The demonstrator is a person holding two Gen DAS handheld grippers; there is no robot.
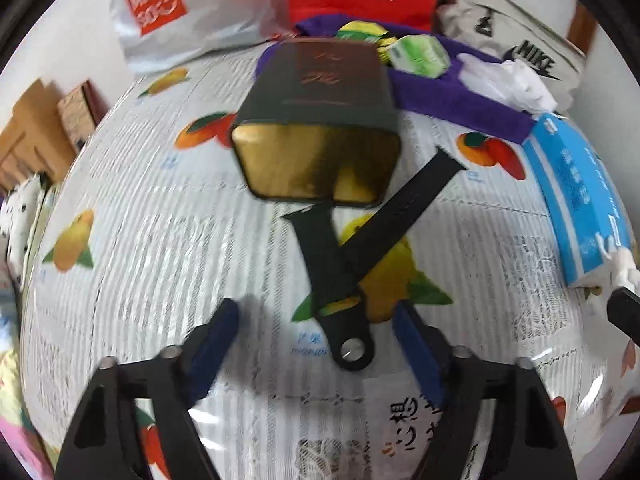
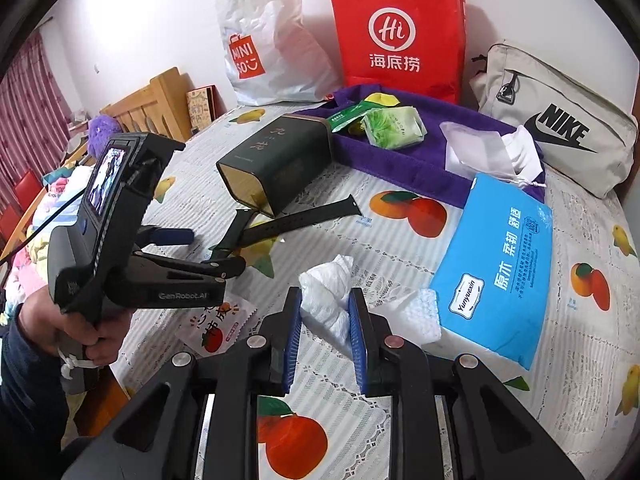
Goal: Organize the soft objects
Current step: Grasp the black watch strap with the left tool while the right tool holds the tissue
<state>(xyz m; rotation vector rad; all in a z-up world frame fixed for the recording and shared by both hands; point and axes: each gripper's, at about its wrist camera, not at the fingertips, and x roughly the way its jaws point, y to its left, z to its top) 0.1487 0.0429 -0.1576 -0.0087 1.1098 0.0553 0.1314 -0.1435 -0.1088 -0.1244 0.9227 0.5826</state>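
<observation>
Leftmost in the right wrist view, the left gripper (image 2: 192, 248) hovered with jaws spread over a black watch strap (image 1: 344, 280), whose looped end lay between its blue pads untouched. Just beyond, a dark tin (image 2: 276, 160) lay on its side. Lower centre, the right gripper (image 2: 325, 332) pinched a crumpled white tissue (image 2: 328, 296). Bare tablecloth (image 2: 400, 240) stayed open before the blue tissue pack (image 2: 500, 268).

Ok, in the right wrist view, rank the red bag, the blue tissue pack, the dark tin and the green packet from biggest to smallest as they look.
1. Red bag
2. Blue tissue pack, close behind, but it lies nearer the camera, so that order is unsure
3. Dark tin
4. Green packet
</observation>
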